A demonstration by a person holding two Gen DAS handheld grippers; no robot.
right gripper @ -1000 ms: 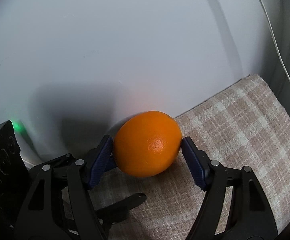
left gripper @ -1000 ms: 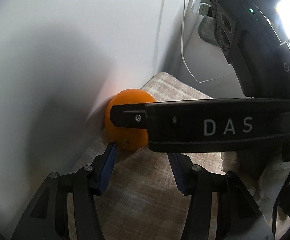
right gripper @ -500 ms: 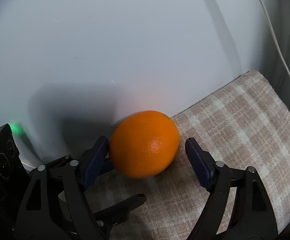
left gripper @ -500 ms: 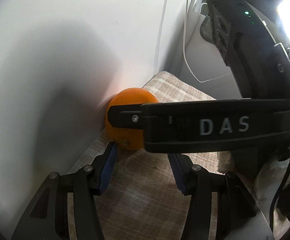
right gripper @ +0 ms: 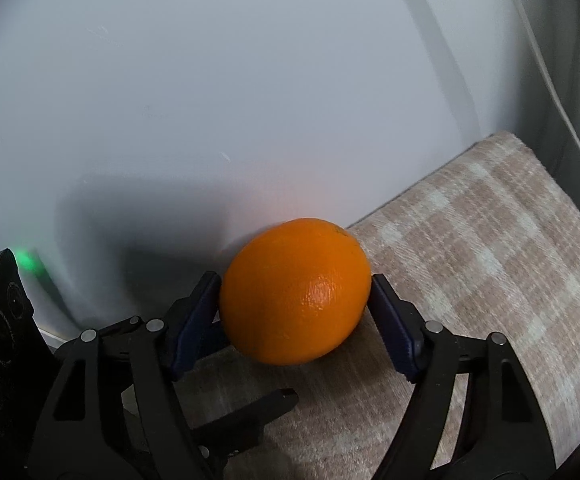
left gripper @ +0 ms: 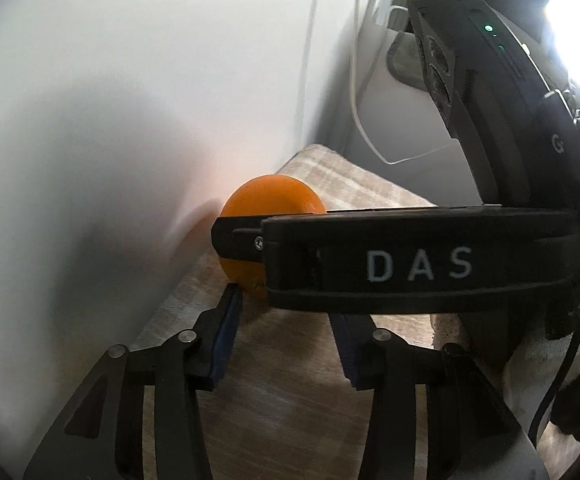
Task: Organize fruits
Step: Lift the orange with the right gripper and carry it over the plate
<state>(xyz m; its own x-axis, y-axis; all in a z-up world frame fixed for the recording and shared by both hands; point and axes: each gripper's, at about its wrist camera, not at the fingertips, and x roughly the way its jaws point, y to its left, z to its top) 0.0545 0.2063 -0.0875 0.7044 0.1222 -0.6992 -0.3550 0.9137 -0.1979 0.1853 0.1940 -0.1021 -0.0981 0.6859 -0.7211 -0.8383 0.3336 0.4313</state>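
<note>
An orange (right gripper: 295, 292) lies on a beige checked cloth (right gripper: 489, 260), right against a white wall (right gripper: 250, 80). My right gripper (right gripper: 293, 282) straddles it; its jaws are closing and both blue pads touch the orange's sides. In the left wrist view the orange (left gripper: 270, 196) shows partly behind the right gripper's black body (left gripper: 409, 264), which crosses the frame. My left gripper (left gripper: 286, 328) sits low just before the orange, its jaws closing with only cloth between them. Its left fingertip (left gripper: 232, 304) is close under the fruit.
The wall runs along the cloth's left edge and meets a corner at the back. A white cable (left gripper: 369, 136) hangs down in that corner. A bright light (left gripper: 577, 40) glares at the upper right. More cloth (left gripper: 274, 400) stretches toward me.
The right jaws widened a little off the orange, then came back onto its sides. The left jaws have narrowed. The orange stays where it was.
</note>
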